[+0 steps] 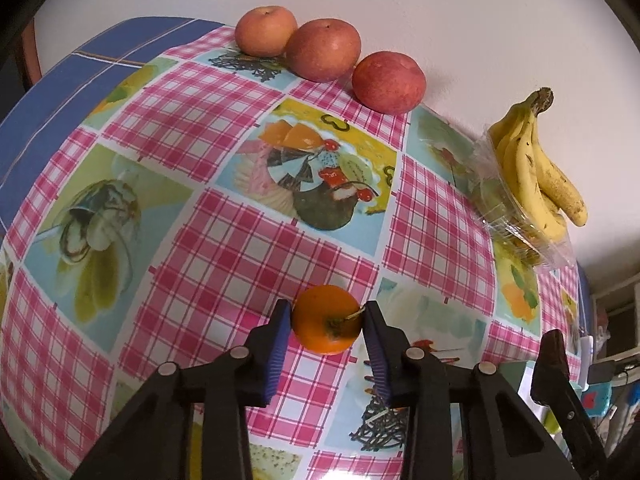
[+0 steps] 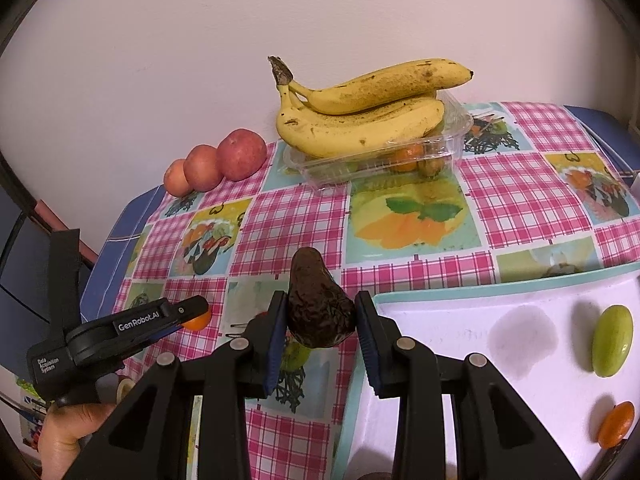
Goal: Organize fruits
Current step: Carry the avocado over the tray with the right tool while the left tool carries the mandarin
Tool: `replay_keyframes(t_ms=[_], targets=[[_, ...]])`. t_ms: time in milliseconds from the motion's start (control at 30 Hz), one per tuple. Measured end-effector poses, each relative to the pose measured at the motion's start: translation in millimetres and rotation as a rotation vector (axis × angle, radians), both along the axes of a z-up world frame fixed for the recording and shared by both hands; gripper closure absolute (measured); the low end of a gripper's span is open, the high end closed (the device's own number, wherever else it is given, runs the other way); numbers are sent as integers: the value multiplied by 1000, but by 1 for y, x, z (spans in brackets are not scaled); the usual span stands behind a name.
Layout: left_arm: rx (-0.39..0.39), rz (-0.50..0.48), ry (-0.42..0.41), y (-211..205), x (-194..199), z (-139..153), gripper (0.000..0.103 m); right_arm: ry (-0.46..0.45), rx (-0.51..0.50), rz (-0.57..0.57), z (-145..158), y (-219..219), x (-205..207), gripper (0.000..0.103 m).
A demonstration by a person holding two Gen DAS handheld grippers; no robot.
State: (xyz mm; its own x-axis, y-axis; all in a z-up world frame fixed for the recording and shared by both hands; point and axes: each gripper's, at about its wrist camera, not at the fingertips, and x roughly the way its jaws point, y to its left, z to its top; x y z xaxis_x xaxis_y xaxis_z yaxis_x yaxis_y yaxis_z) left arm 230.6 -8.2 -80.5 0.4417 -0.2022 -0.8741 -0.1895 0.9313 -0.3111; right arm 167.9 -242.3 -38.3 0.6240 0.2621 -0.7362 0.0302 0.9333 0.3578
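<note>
My left gripper (image 1: 326,320) is shut on a small orange fruit (image 1: 326,318) with a stem, held just above the checked tablecloth (image 1: 224,240). The right wrist view shows this gripper (image 2: 198,314) from the side with the orange fruit (image 2: 197,322) at its tip. My right gripper (image 2: 320,314) is shut on a dark, wrinkled avocado (image 2: 318,304), held over the left edge of a white tray (image 2: 460,320). A green fruit (image 2: 612,340) and an orange one (image 2: 616,424) lie on the tray's right side.
Three apples (image 1: 324,54) line the wall at the table's far edge. A banana bunch (image 2: 360,112) rests on a clear plastic box (image 2: 452,140) holding small fruits. A hand (image 2: 68,436) holds the left gripper's handle. The blue table edge (image 1: 44,112) drops off at left.
</note>
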Motion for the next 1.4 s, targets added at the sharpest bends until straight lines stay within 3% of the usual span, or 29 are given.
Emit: replay_keyframes(t_ms=[400,633,867,1400], targets=[[-64,18,-13,0,-19,5,65,7,3,-7,5,-2,-4,68],[-119,56,-8,1,-42,25,65,0,-15,-18,21,-7,-19,68],[-137,23,-52,-11,-78,62,65,-4,-19,-53,40,-21,-51,68],[-200,-20,-54,-29,-151,76,65,23,-82,-114,52,-52,-135,68]])
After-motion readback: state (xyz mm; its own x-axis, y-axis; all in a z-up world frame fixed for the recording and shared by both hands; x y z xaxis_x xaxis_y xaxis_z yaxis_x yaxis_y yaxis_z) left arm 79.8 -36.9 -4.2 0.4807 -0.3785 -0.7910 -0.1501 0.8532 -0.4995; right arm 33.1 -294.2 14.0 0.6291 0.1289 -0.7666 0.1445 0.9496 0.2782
